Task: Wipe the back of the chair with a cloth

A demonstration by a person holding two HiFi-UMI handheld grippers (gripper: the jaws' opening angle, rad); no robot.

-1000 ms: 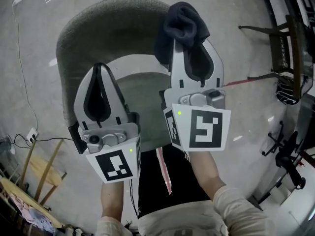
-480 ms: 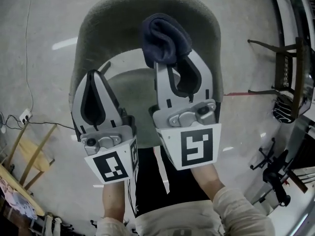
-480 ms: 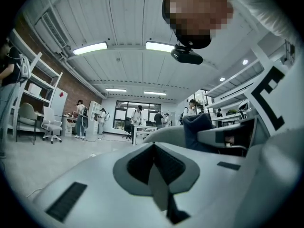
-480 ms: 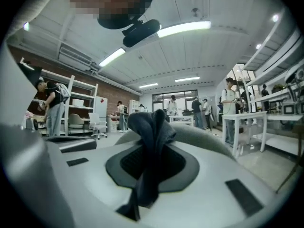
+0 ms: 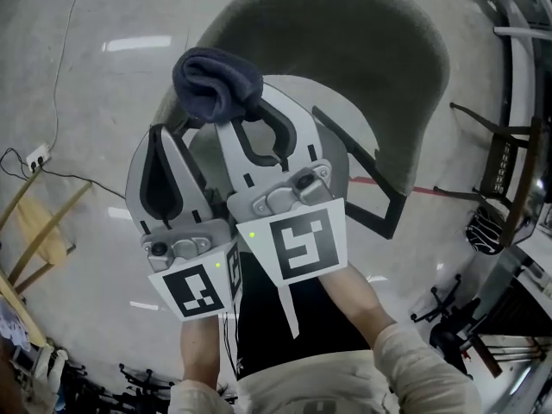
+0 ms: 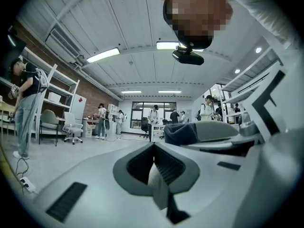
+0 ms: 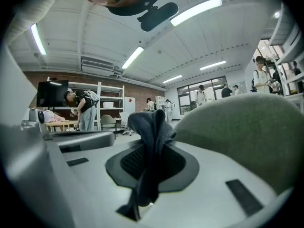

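The chair's grey-green padded back (image 5: 362, 33) curves across the top of the head view. My right gripper (image 5: 235, 115) is shut on a dark navy cloth (image 5: 216, 78), which bunches beyond its tips at the left end of the chair back. In the right gripper view the cloth (image 7: 149, 127) stands up between the shut jaws of the right gripper (image 7: 148, 151), with the chair back (image 7: 242, 127) close on the right. My left gripper (image 5: 160, 134) is beside it on the left, shut with nothing in it. From the left gripper view I see its closed tips (image 6: 154, 148) and the cloth (image 6: 179, 133).
A cable and power strip (image 5: 34, 155) lie on the floor at left, near wooden legs (image 5: 39, 231). A dark chair (image 5: 509, 179) stands at right. Several people, shelves and office chairs (image 6: 71, 125) fill the room; one person (image 7: 81, 109) bends at a table.
My right gripper has swept the cloth leftward along the chair back, from its right side to its left end. The left gripper stays shut beside it.
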